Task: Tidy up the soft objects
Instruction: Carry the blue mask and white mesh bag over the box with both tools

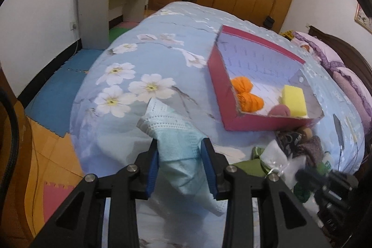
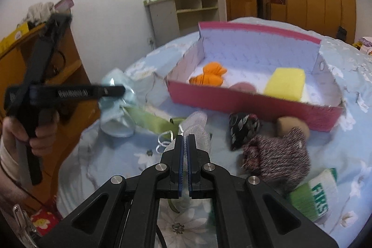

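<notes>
My left gripper [image 1: 179,143] is shut on a crumpled light blue cloth [image 1: 172,131] and holds it above the floral bedspread [image 1: 130,85]. From the right wrist view it shows at the left in a person's hand [image 2: 41,138], the cloth [image 2: 114,113] hanging from it. A red box [image 1: 220,85] on the bed holds orange yarn [image 1: 246,94], a yellow sponge [image 1: 294,100] and a pink item [image 1: 280,110]. My right gripper [image 2: 185,138] is shut, its tips against a white mesh pouf [image 2: 197,127]; nothing shows between the pads.
In front of the box [image 2: 232,101] lie a black patterned cloth [image 2: 243,129], a brown ball [image 2: 288,126], a maroon knitted piece [image 2: 279,159], a green cloth [image 2: 148,120] and a green-white pack [image 2: 313,199]. A wooden cabinet [image 2: 69,76] stands left of the bed.
</notes>
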Motion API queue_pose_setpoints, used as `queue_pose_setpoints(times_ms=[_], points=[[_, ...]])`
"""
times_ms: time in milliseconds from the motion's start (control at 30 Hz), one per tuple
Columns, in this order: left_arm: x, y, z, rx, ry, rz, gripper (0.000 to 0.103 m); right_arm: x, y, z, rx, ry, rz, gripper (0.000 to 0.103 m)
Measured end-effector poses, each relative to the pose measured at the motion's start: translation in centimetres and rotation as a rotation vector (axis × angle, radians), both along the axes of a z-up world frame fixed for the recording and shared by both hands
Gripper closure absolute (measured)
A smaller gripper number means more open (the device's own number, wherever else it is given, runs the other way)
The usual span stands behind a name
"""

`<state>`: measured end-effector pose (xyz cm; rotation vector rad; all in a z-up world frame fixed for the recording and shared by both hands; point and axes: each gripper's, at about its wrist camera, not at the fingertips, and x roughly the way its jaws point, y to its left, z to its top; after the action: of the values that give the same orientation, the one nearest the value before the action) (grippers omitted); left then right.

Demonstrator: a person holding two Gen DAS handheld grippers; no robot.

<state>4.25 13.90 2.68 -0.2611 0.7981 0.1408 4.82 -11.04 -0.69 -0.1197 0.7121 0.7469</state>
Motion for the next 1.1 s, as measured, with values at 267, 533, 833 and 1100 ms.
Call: queue_pose_setpoints(times_ms=[267, 533, 833, 1100], points=[[-0.8, 1.7, 1.5, 0.020, -0.042, 0.052, 0.067, 0.4, -0.1, -0.6, -0.006, 0.015, -0.011, 0.099], [-0.6, 0.8, 3.2, 0.019, -0.081, 0.012, 0.067, -0.1, -1.3, 1.5, 0.031, -0.041, -0.023, 0.099], [0.7, -1.1, 5.0, 0.020, -0.119, -0.051, 0.067, -0.1, -3.6, 4.0, 0.065, -0.104, -0.080, 0.099], [2.1, -2.9, 6.2, 0.017, -0.143, -0.100, 0.067, 0.4, -5.1, 5.1, 0.065, -0.136, -0.129, 0.099]])
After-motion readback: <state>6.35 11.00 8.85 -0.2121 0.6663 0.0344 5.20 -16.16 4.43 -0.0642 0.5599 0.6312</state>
